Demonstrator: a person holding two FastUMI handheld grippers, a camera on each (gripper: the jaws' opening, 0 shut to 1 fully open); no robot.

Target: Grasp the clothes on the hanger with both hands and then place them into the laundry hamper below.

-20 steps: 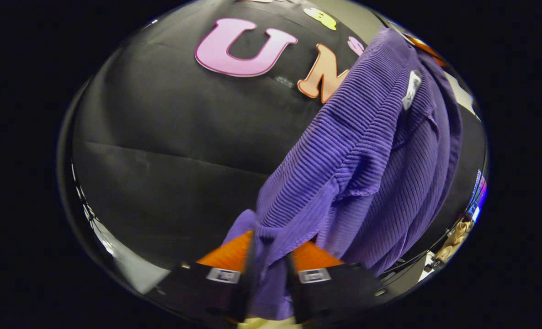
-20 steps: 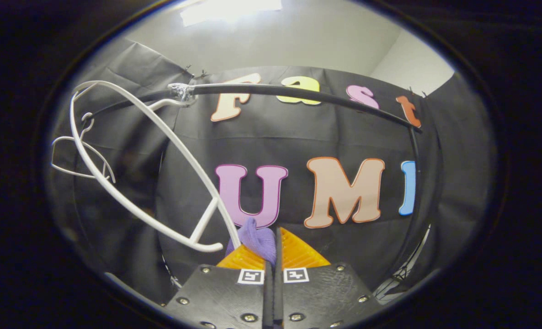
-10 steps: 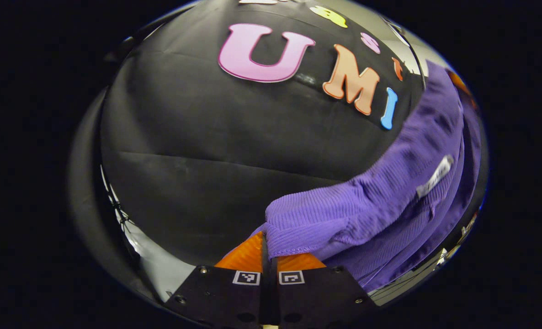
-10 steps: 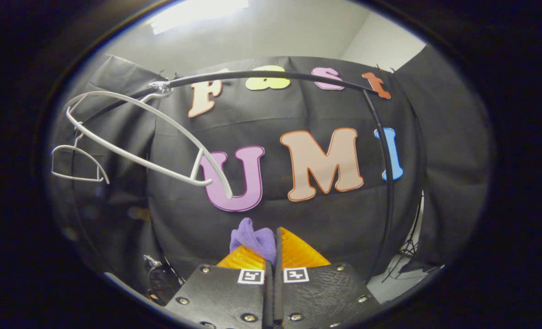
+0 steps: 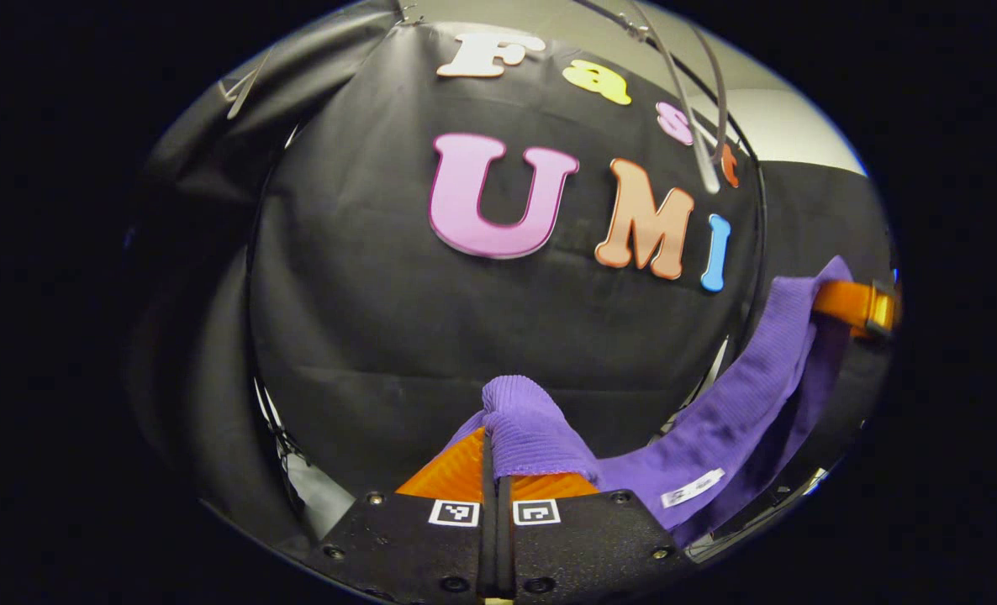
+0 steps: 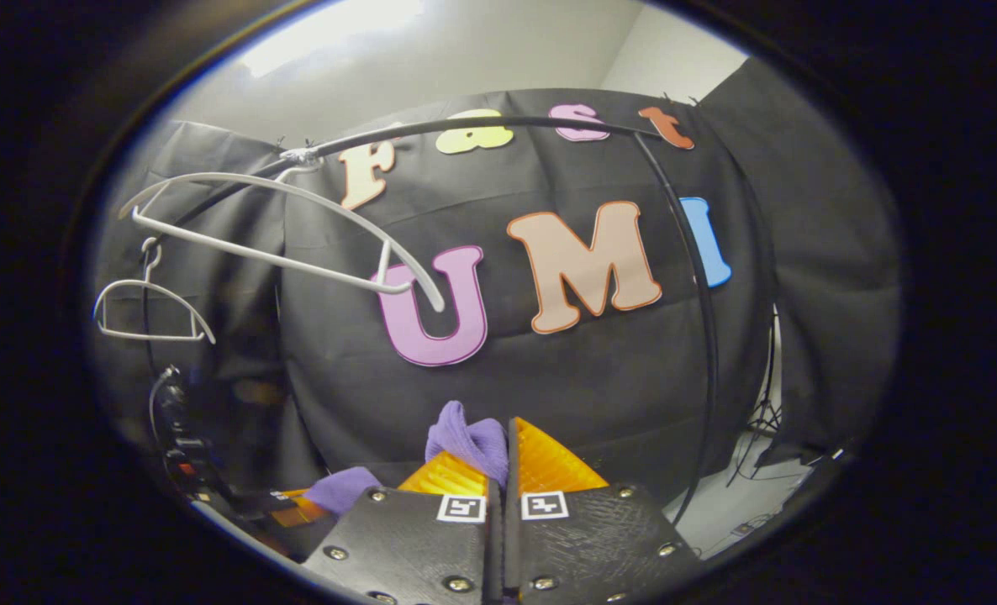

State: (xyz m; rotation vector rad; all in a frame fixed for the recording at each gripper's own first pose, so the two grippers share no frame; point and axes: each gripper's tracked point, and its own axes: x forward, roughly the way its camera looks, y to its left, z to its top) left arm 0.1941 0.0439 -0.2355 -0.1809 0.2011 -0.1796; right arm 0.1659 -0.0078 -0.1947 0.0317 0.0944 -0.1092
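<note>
Carrying the purple garment (image 5: 717, 420) clear of the white hanger (image 6: 297, 223), both tools are pinching it: the left tool (image 5: 496, 466) and right tool (image 6: 498, 458) are each clamping a bunched fold. Lowering both together should be keeping it from snagging.

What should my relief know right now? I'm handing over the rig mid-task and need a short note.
Left gripper: shut on one end of the purple garment.
Right gripper: shut on a bunched fold of the same garment; its far end shows in the left gripper view clamped by the other gripper.
Garment: off the hanger, slung in a sagging band between the two grippers.
White hanger: bare, hanging on the black rail; a second bare hanger hangs further along.
Done: both grasps, garment pulled free.
Left: lower it into the hamper, then release.
</note>
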